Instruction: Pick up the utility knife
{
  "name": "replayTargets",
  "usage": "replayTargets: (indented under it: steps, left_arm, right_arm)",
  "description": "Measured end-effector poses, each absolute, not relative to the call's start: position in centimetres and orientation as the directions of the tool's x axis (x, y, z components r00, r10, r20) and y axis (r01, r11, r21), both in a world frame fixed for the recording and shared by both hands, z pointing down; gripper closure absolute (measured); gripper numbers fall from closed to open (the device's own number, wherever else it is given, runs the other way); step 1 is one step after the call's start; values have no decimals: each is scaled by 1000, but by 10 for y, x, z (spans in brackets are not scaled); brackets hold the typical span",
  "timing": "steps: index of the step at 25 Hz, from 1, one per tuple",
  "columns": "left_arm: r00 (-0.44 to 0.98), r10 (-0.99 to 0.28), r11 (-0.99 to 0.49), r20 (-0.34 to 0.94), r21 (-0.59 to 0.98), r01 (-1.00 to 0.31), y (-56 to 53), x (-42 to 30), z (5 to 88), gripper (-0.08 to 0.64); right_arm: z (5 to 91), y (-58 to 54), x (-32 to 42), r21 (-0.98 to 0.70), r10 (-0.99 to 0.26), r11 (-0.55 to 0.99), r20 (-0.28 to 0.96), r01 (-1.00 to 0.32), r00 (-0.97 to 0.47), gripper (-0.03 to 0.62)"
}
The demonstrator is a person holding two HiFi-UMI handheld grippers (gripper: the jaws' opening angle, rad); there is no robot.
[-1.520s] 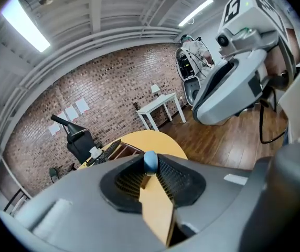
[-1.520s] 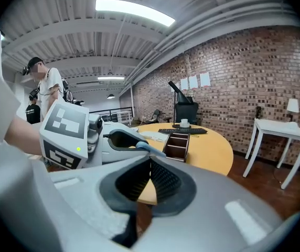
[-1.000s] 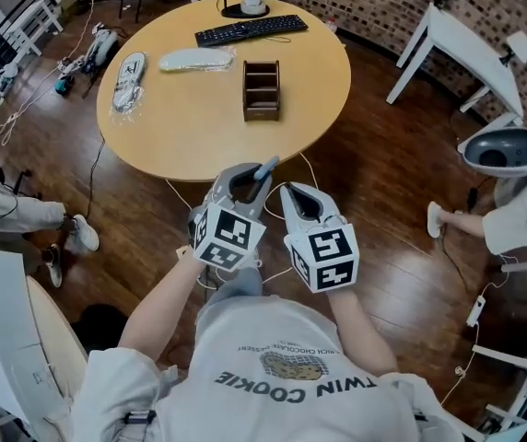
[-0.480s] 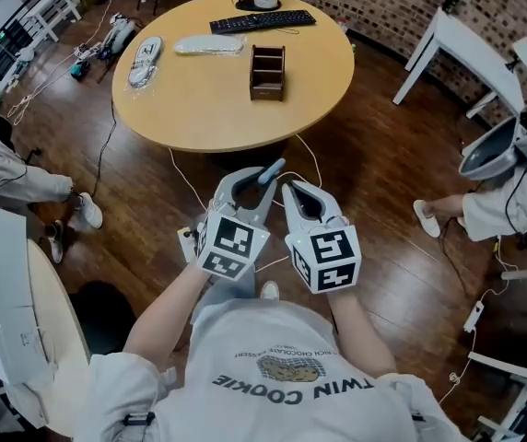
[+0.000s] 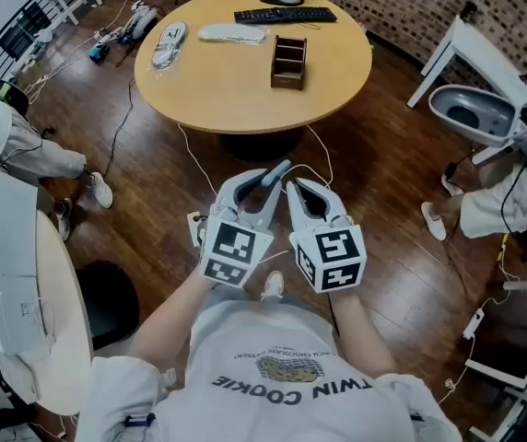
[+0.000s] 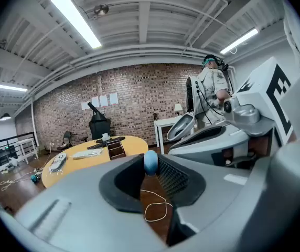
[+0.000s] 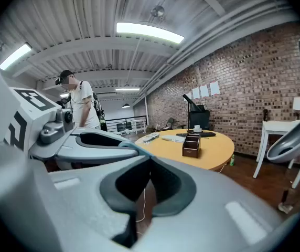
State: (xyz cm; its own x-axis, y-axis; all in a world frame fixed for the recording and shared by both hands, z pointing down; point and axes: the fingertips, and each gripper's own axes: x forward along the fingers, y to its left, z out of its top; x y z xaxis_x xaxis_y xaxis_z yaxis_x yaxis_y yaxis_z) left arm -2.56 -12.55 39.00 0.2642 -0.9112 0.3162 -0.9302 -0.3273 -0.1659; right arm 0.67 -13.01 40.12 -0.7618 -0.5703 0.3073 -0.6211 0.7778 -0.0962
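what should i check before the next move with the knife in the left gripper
1. Utility knife held by the left gripper: ok, its blue end shows between the jaws.
2. How deep it sits in the grip: cannot tell, only the blue end shows.
3. Blade retracted: cannot tell.
4. Right gripper free: ok, jaws together, nothing between them.
5. Knife apart from the right gripper: cannot tell, the head view shows its end close beside that gripper's tip.
6. Grippers over the table: not ok, both hang above the floor, short of the table's edge.
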Motion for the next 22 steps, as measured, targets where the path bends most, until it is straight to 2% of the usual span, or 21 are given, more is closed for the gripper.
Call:
replayTargets:
  steps: [22]
  left_arm:
    - [315,-908,-351,275,-91,-932,15,-62,387,489]
  right_arm:
    - [394,11,-23,-89,-665,694,304,-715,-683,589]
